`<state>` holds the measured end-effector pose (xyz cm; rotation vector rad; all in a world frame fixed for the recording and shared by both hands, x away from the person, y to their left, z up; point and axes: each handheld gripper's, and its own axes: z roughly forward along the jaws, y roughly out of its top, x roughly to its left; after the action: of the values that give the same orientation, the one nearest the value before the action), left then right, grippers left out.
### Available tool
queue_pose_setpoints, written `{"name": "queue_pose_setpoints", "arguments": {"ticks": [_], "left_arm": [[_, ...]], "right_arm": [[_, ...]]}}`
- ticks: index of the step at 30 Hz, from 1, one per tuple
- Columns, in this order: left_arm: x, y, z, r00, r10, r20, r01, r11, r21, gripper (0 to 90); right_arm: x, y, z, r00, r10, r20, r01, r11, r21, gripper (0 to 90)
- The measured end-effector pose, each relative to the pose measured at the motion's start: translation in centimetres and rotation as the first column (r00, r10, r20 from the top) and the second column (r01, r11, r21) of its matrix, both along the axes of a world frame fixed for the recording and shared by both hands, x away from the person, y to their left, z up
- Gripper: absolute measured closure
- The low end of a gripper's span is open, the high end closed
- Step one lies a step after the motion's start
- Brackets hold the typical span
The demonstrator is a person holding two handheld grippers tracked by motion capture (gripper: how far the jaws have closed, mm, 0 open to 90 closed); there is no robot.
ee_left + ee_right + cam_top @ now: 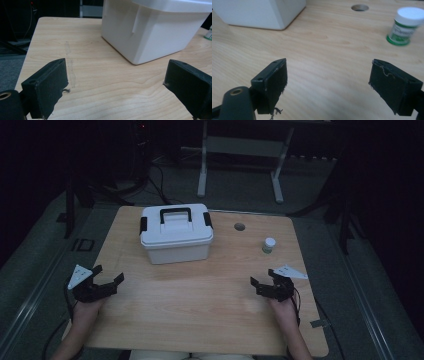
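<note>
A white plastic storage box (175, 239) with a black handle and black side latches stands shut at the back middle of the wooden table (200, 290). Its near corner looms in the left gripper view (150, 32) and its base edge in the right gripper view (262, 12). A small bottle (269, 245) with a white cap and green label stands to the box's right, upright (405, 26). My left gripper (108, 274) rests open at the table's left edge. My right gripper (262, 276) rests open near the right side, nothing between its jaws.
A round cable hole (240, 226) (359, 7) is cut in the tabletop between the box and the bottle. Beyond the table stands a grey metal frame (240, 160) on a dark floor. Cables trail from both grippers off the near edge.
</note>
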<state>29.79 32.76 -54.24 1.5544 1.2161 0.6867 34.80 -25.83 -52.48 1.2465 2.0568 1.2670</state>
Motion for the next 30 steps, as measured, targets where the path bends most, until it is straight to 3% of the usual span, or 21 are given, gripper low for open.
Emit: {"name": "queue_pose_setpoints", "arguments": {"ticks": [7,13,14,18,20,25,30], "left_arm": [[1.8,-0.5,-0.2,0.9995,-0.017,-0.027,0.017,0.9996,0.023,5.4],[3.6,-1.2,-0.2,0.9983,-0.04,-0.042,0.042,0.9986,0.031,6.7],[3.9,-1.3,-0.2,0.9986,-0.031,-0.042,0.032,0.9986,0.042,9.7],[5.2,-1.6,-0.3,0.9943,-0.074,-0.077,0.077,0.9963,0.037,18.4],[5.6,-1.8,-0.3,0.9948,-0.066,-0.078,0.07,0.9963,0.05,24.2],[6.7,-1.9,-0.6,0.9936,-0.071,-0.087,0.074,0.9965,0.038,48.9],[7.8,-2.0,-0.6,0.991,-0.071,-0.113,0.076,0.9962,0.042,60.0]], "right_arm": [[2.4,1.6,0.4,0.9996,0.022,0.018,-0.022,1.0,-0.021,27.0],[4.2,3.2,0.6,0.997,0.034,0.07,-0.03,0.998,-0.058,52.2],[4.5,3.4,0.7,0.9965,0.044,0.071,-0.04,0.997,-0.058,57.7],[5.9,4.3,0.6,0.9962,0.061,0.062,-0.057,0.997,-0.057,67.2],[6.6,4.9,0.6,0.9962,0.066,0.057,-0.062,0.996,-0.065,73.4],[8.4,6.2,0.5,0.9962,0.076,0.042,-0.073,0.995,-0.073,87.0],[9.8,7.2,0.2,0.9967,0.076,0.026,-0.074,0.995,-0.072,89.8]]}}
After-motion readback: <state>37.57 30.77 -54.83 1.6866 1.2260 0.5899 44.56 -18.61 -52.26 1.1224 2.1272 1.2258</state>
